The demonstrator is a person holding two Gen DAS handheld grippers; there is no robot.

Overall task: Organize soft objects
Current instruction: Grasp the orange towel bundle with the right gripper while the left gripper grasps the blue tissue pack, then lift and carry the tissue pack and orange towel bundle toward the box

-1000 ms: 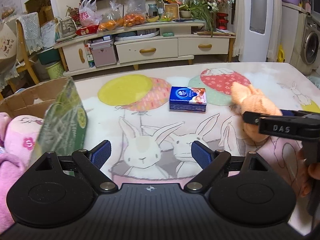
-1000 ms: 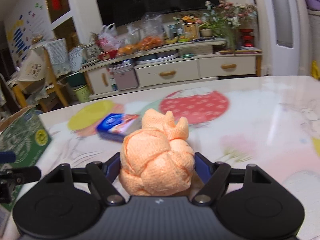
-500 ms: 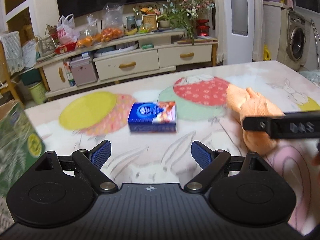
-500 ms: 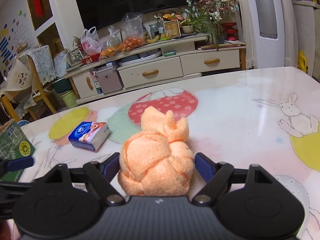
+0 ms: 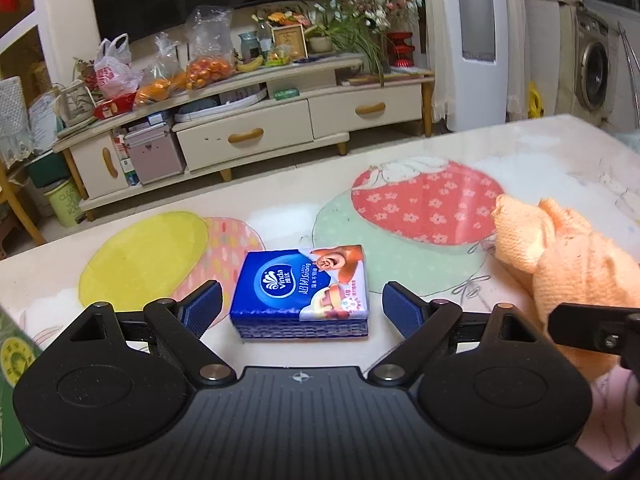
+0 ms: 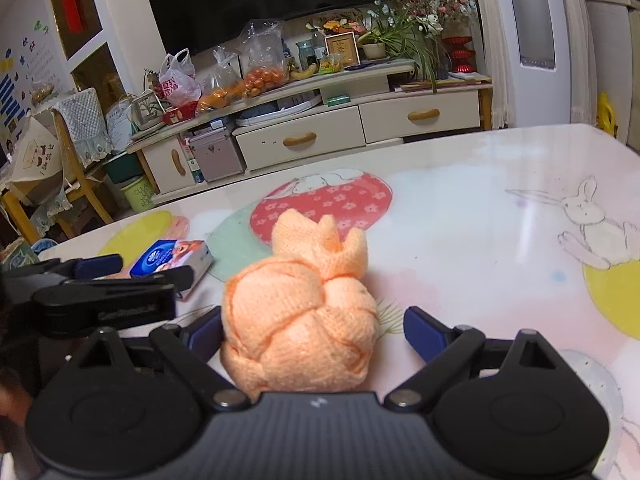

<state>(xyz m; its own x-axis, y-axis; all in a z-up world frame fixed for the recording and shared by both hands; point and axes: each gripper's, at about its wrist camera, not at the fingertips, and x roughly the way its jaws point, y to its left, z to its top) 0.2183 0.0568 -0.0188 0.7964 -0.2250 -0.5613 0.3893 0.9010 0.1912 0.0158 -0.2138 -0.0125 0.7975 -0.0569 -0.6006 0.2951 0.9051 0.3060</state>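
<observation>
An orange knotted towel [image 6: 300, 320] rests on the table between the fingers of my right gripper [image 6: 314, 330]. Its jaws are opening: the right pad stands clear of the cloth and the left pad sits close beside it. The same towel [image 5: 560, 256] shows at the right of the left wrist view. A blue tissue pack [image 5: 302, 294] lies flat on the table between the fingers of my left gripper [image 5: 302, 310], which is open, with gaps on both sides. In the right wrist view the left gripper [image 6: 140, 271] reaches around the tissue pack [image 6: 168, 258].
The table [image 6: 480, 208] has a glossy cloth printed with rabbits and balloons. A green cardboard box [image 5: 12, 360] stands at the table's left end. Beyond the far edge, a low TV cabinet [image 5: 248, 136] holds bags of fruit and flowers.
My left gripper has swung right, away from the green box, and closed in on the tissue pack, which now lies between its fingers. The right jaws have widened off the orange towel.
</observation>
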